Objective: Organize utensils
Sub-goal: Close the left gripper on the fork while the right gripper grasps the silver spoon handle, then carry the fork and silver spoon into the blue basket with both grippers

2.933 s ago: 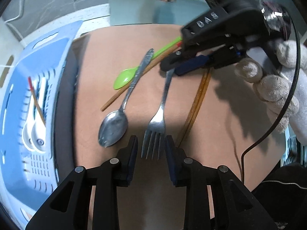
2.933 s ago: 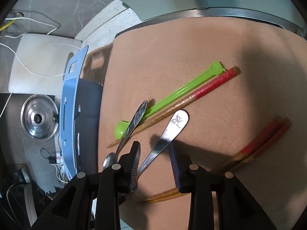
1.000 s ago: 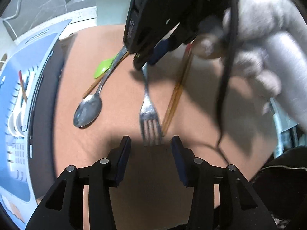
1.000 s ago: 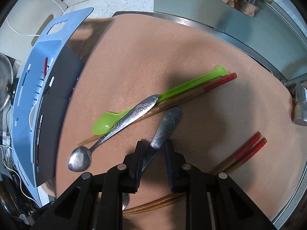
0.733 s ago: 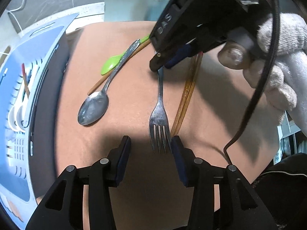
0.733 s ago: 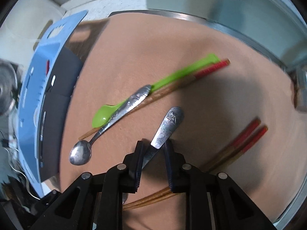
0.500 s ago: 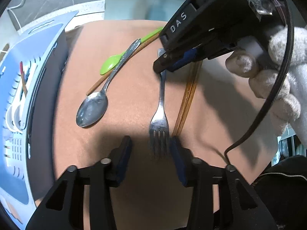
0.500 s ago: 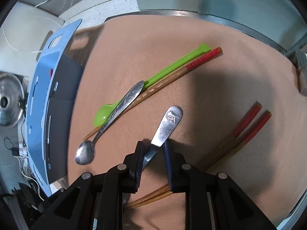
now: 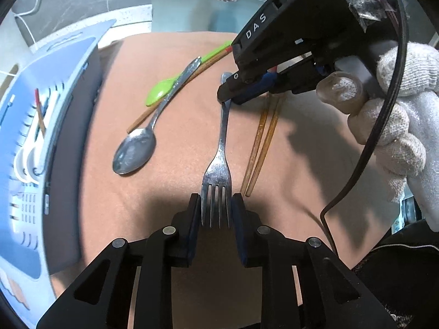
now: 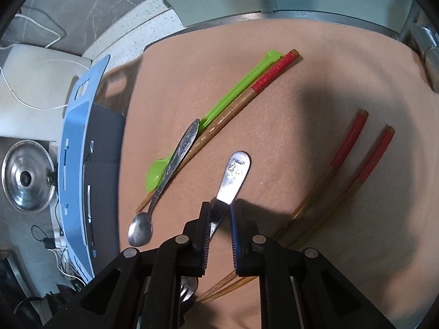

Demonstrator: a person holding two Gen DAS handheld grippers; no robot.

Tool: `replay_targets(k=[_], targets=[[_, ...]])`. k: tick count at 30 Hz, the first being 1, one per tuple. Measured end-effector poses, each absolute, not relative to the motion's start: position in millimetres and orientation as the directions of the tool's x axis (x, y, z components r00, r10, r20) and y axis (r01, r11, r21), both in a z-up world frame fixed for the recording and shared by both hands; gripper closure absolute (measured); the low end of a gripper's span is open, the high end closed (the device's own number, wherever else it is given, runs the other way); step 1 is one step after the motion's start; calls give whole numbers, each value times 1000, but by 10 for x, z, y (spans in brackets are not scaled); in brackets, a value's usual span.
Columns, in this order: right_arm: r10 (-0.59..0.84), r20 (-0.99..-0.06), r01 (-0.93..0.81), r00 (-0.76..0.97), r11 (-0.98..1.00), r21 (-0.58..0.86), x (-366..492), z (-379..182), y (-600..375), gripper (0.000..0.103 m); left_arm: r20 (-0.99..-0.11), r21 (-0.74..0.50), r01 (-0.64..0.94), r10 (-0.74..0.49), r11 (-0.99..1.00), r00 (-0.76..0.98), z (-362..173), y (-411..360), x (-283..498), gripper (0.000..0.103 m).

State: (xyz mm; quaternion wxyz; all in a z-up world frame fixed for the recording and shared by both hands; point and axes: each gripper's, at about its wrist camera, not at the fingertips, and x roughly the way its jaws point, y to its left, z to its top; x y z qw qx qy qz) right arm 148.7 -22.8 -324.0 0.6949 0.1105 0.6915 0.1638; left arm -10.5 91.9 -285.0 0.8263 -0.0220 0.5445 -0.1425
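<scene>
Steel fork [image 9: 219,148] lies on the tan mat [image 9: 178,52], held at both ends. The left gripper [image 9: 214,213] has its two pads closed against the sides of the tines. The right gripper [image 10: 220,219] has narrowed on the handle, and the rounded handle end [image 10: 235,174] pokes out past its pads; one pad touches the handle, while a sliver of gap shows on the other side.

Left of the fork rest a steel spoon [image 9: 137,150], a green plastic spoon [image 9: 164,93] and a single wooden chopstick [image 10: 238,104], overlapping one another. A pair of red-tipped chopsticks [image 9: 263,139] lies just right of the fork. A blue utensil basket [image 9: 30,126] stands at the mat's left edge, with white spoons [image 9: 26,159] inside.
</scene>
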Motion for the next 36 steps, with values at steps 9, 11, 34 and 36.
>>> replay_targets(k=[9,11,34,36], targets=[[411,-910,-123,-52,902,414,1498,-3269,-109,101,-904,-158,213,-229,964,362,-2793,855,-24,82],[408,-910,-110,-69,904,414,1502,-3294,-102,91,-901,-133,227,-213,965,378,-2774,813,-49,82],[366,-931,-115,-18,924,365,1418,-3111,-15,89,-857,-176,228,-263,958,443,-2650,933,-266,81],[383,-924,-115,-3,918,380,1394,-3025,-24,89,-854,-171,233,-261,957,449,-2578,991,-233,81]])
